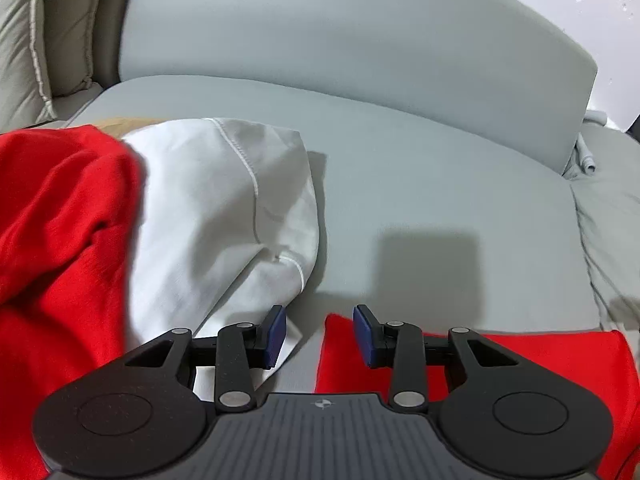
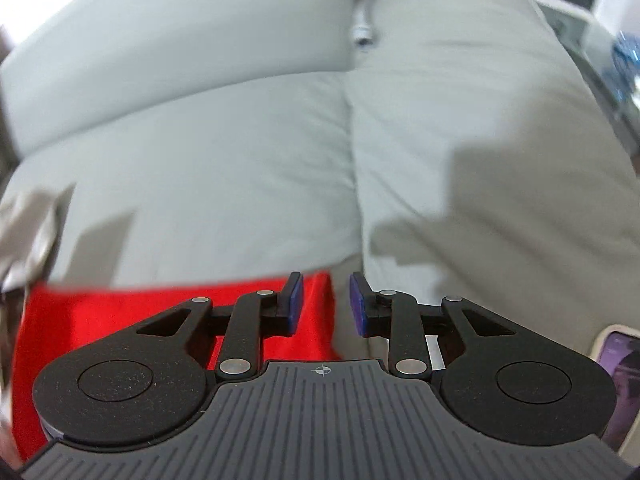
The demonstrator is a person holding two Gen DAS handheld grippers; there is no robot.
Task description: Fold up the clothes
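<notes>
A crumpled red garment (image 1: 60, 220) is heaped at the left of the left wrist view, against a white garment (image 1: 224, 208) lying on the grey sofa seat (image 1: 440, 168). A flat red cloth (image 1: 520, 360) lies under my left gripper (image 1: 320, 336); its corner shows below the gap between the blue pads. The jaws stand apart with nothing pressed between them. In the right wrist view the flat red cloth (image 2: 120, 316) lies low left, its right edge beneath my right gripper (image 2: 325, 304), which is open and grips nothing.
The grey backrest (image 1: 320, 40) rises behind the seat, with a beige pillow (image 1: 24, 60) far left. A beige cushion (image 2: 480, 140) adjoins the seat on the right. A phone (image 2: 618, 380) lies at lower right, a grey cable (image 2: 366, 20) at the back.
</notes>
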